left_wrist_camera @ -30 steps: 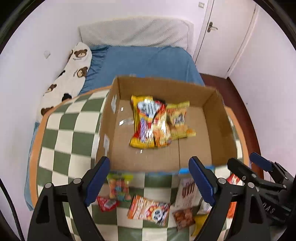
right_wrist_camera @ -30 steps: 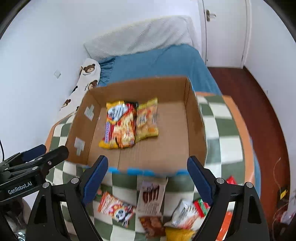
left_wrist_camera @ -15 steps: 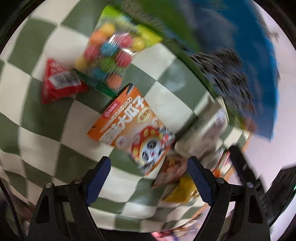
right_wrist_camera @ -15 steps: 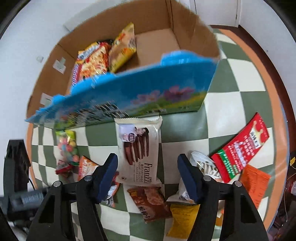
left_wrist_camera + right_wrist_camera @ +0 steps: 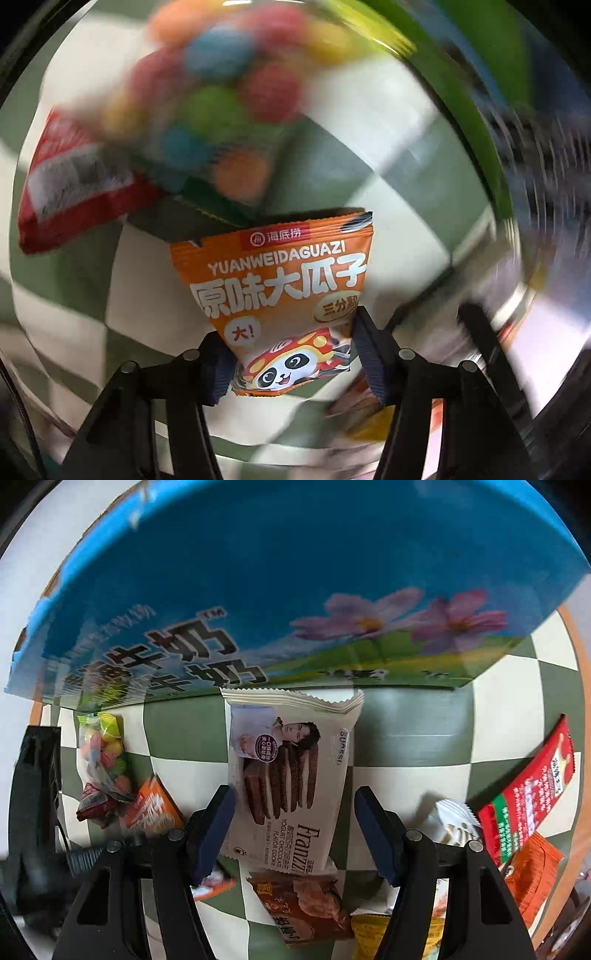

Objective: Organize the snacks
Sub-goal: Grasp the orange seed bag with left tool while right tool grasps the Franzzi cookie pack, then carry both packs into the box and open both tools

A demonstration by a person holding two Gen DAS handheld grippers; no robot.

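Left wrist view first: at the left edge we see a red foil sachet (image 5: 74, 184) on the green-and-white checked tabletop (image 5: 388, 155), and right of it, in the upper middle, a blurred clear bag of coloured candy balls (image 5: 221, 92). Below them, in the lower middle, our left tool (image 5: 291, 365) has its jaws closing on the lower end of an orange sunflower-seed packet with a panda print (image 5: 280, 291); both blue pads (image 5: 369, 354) sit against the packet's sides.

In the right wrist view, going left to right, the candy bag (image 5: 103, 760) and the red sachet (image 5: 92, 805) lie at the left, with the orange packet (image 5: 151, 805) just beside them. A blue printed cardboard box wall (image 5: 295, 572) fills the top of the frame. In the middle, our right tool (image 5: 291, 827) stands partly open astride a cream chocolate-cookie packet (image 5: 288, 775); the left pad (image 5: 210, 827) lies at the packet's edge, the right pad clear of it. A brown snack pouch (image 5: 306, 908) lies below, a white wrapper (image 5: 454, 823) to the right, and a long red-and-green sachet (image 5: 528, 790) at the far right.
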